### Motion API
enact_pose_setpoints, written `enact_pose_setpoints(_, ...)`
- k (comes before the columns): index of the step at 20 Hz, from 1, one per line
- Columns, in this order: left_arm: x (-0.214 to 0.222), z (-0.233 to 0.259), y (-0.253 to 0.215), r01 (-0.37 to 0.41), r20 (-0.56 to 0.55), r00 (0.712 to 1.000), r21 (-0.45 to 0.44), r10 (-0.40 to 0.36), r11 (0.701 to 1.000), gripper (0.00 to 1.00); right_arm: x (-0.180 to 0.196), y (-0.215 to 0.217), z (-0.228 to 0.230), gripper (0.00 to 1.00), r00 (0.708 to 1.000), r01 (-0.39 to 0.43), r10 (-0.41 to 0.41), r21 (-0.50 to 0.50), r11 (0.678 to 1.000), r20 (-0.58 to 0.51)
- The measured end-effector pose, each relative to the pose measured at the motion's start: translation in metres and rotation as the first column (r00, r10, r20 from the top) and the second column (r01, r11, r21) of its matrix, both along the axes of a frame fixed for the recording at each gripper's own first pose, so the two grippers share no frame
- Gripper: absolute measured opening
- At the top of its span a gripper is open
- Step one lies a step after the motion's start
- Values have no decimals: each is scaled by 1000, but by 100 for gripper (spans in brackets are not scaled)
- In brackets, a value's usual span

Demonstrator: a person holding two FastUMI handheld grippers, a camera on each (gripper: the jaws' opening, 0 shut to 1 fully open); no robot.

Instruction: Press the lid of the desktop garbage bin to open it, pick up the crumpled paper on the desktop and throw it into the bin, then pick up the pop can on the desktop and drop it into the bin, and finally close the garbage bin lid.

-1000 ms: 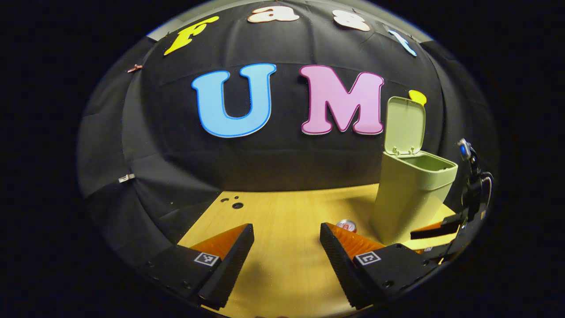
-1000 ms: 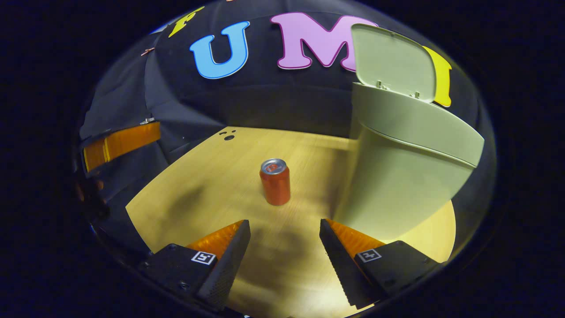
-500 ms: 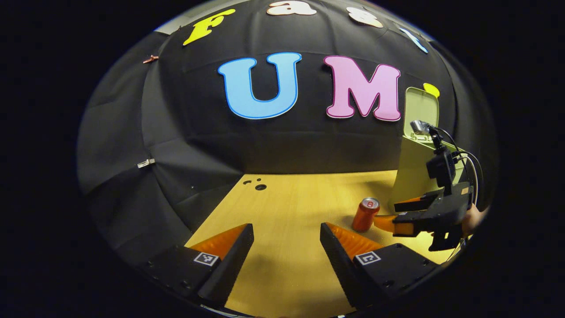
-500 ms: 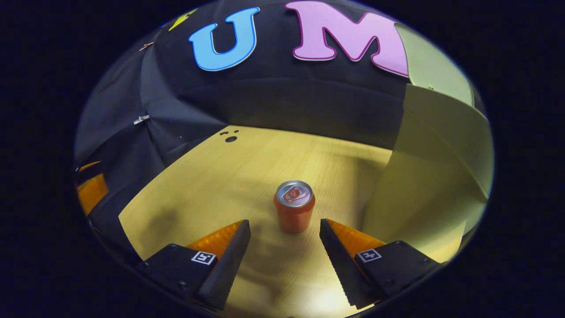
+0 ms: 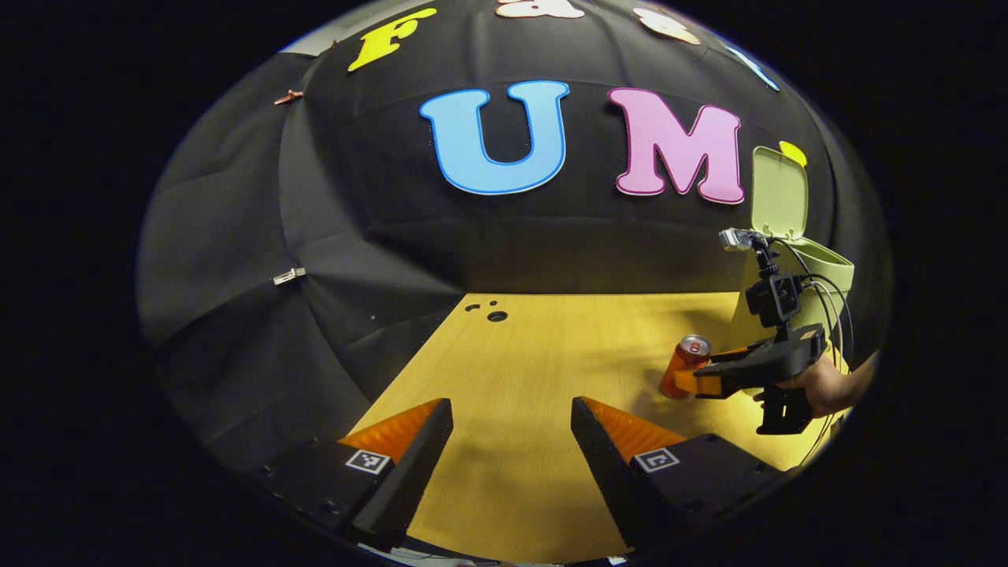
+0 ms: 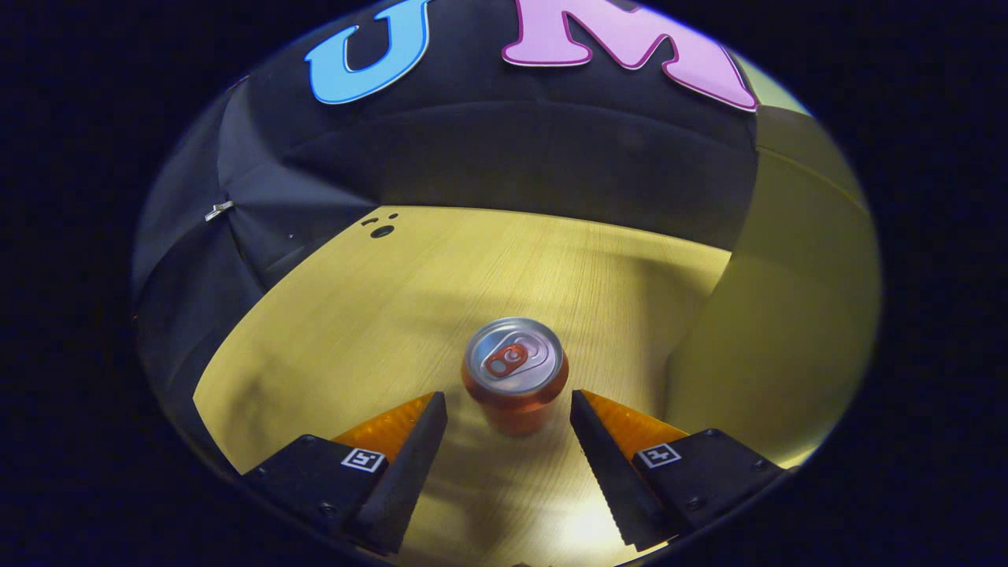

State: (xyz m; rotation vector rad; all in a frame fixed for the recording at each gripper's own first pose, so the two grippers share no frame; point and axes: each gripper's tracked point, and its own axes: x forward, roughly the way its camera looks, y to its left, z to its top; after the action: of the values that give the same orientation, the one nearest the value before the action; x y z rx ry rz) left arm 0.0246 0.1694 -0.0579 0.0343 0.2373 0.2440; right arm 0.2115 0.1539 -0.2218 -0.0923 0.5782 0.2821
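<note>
An orange pop can (image 6: 515, 376) stands upright on the wooden desktop (image 6: 370, 315), right at the tips of my right gripper (image 6: 509, 413), which is open with the can just entering the gap between its fingers. In the left gripper view the same can (image 5: 685, 365) stands beside the pale green bin (image 5: 819, 276), whose lid (image 5: 777, 191) is raised. There the right gripper (image 5: 697, 379) reaches the can, held by a hand (image 5: 823, 390). My left gripper (image 5: 512, 425) is open over bare desktop, far left of the can. The bin's wall (image 6: 787, 315) rises at the right.
A round hole and small dots (image 5: 496, 316) mark the desktop's far left corner. The black cloth wall (image 5: 504, 236) closes the back and left sides. A cable and camera mount (image 5: 776, 295) ride on the right gripper.
My right gripper has moved forward and down until the can sits at its fingertips. My left gripper has drawn back to the left, away from the bin.
</note>
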Motion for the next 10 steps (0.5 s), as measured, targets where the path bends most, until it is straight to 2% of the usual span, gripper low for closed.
enact_pose_setpoints(10, 0, -2, 6, -33, -23, 999, 12, 33, 999, 96, 37, 4, -19, 99, 1000, 22, -22, -39, 999, -6)
